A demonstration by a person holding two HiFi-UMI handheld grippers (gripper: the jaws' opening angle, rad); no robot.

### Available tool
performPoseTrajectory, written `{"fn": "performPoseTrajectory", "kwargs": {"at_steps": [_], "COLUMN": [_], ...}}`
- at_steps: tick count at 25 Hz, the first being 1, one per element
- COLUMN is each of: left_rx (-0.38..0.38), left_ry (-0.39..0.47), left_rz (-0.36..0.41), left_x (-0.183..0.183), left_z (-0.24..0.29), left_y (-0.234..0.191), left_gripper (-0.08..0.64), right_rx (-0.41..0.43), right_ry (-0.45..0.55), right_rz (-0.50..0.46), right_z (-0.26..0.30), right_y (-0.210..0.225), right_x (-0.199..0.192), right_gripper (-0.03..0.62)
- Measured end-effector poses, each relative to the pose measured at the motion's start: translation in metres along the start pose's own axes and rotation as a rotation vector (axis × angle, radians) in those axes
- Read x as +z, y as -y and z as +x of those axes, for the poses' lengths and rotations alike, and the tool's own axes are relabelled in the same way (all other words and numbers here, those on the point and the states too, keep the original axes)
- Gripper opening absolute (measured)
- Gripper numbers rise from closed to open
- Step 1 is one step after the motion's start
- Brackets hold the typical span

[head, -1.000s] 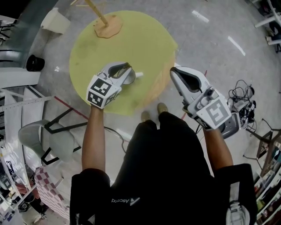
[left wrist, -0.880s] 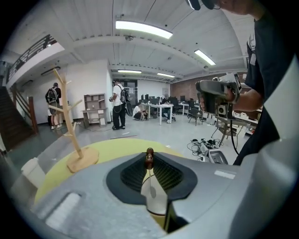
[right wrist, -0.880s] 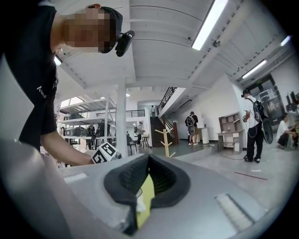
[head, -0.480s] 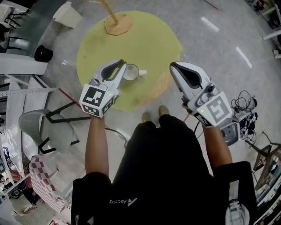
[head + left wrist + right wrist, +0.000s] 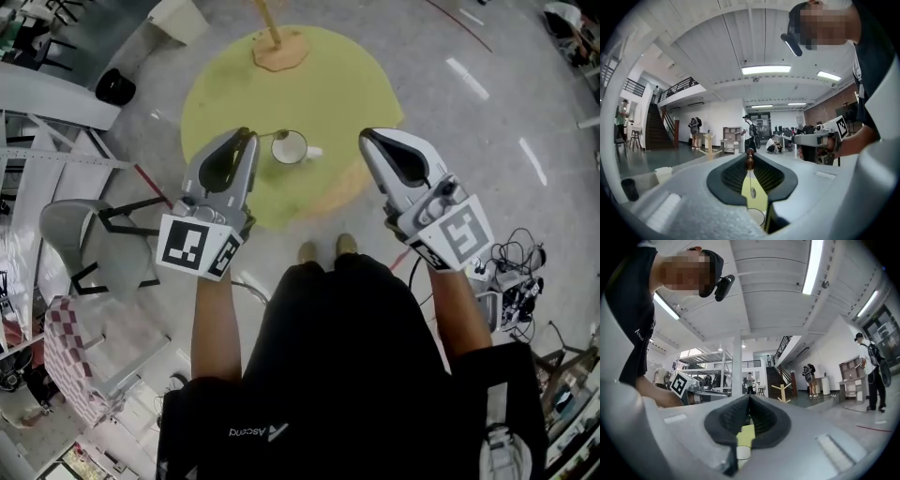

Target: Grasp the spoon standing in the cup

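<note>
A white cup (image 5: 290,148) stands on the round yellow table (image 5: 319,89); it also shows below the jaws in the left gripper view (image 5: 757,216) and the right gripper view (image 5: 743,452). My left gripper (image 5: 248,134) is just left of the cup, shut on the brown top end of the thin spoon (image 5: 750,161). The spoon's metal shaft (image 5: 268,135) slants from the jaw tips to the cup's rim, and its small bowl hangs over the cup's mouth. My right gripper (image 5: 364,136) hovers right of the cup, jaws together at the tips (image 5: 749,398) with nothing between them.
A wooden stand on a flat base (image 5: 279,52) sits at the table's far edge. Around the table on the floor are a white bin (image 5: 176,17), a black round object (image 5: 114,89), a grey chair (image 5: 70,248) and cables (image 5: 511,258). People stand far off in the hall.
My left gripper has drawn back left from over the cup and closed on the spoon's top end. The right gripper has stayed about where it was.
</note>
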State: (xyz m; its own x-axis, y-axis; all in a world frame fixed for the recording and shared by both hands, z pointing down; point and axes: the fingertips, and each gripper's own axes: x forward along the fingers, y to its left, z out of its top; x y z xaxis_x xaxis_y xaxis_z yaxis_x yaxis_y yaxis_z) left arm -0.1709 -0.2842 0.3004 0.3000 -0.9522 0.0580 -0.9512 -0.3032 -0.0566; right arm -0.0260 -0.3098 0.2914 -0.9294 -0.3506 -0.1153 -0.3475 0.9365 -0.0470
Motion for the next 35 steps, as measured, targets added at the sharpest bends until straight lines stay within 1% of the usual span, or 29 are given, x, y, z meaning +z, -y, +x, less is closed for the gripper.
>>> {"fn": "performPoseTrajectory", "kwargs": {"at_steps": [6,9,12,16,26,35], "left_rx": [0.129,0.169,0.190,0.190,0.156,0.143], "left_ry": [0.075,0.110,0.144,0.169,0.168,0.165], "left_rz": [-0.018,-0.037,-0.057,-0.070,-0.062,-0.060], "left_x": [0.019,0.025,0.030,0.035,0.040,0.039], "left_z": [-0.032,-0.047,-0.062,-0.075,-0.090,-0.093], "left_y": [-0.004,-0.004,-0.005,-0.004,-0.003,-0.002], "left_gripper": [0.049,0.049,0.049,0.049,0.049,0.049], "right_rx": [0.022,0.018,0.013,0.002,-0.043,-0.043], "right_ry": [0.001,0.005,0.010,0.015,0.019,0.014], "right_rz": [-0.041,-0.061,-0.070,-0.079,-0.091,-0.091], "right_z": [0.006,0.006,0.004,-0.001,-0.008,-0.010], "right_y": [-0.018,-0.026,-0.036,-0.046,-0.055,-0.061], "right_x": [0.007,0.009,0.011,0.015,0.018,0.016], "right_gripper": [0.003,0.003,0.003,0.003,0.003,0.003]}}
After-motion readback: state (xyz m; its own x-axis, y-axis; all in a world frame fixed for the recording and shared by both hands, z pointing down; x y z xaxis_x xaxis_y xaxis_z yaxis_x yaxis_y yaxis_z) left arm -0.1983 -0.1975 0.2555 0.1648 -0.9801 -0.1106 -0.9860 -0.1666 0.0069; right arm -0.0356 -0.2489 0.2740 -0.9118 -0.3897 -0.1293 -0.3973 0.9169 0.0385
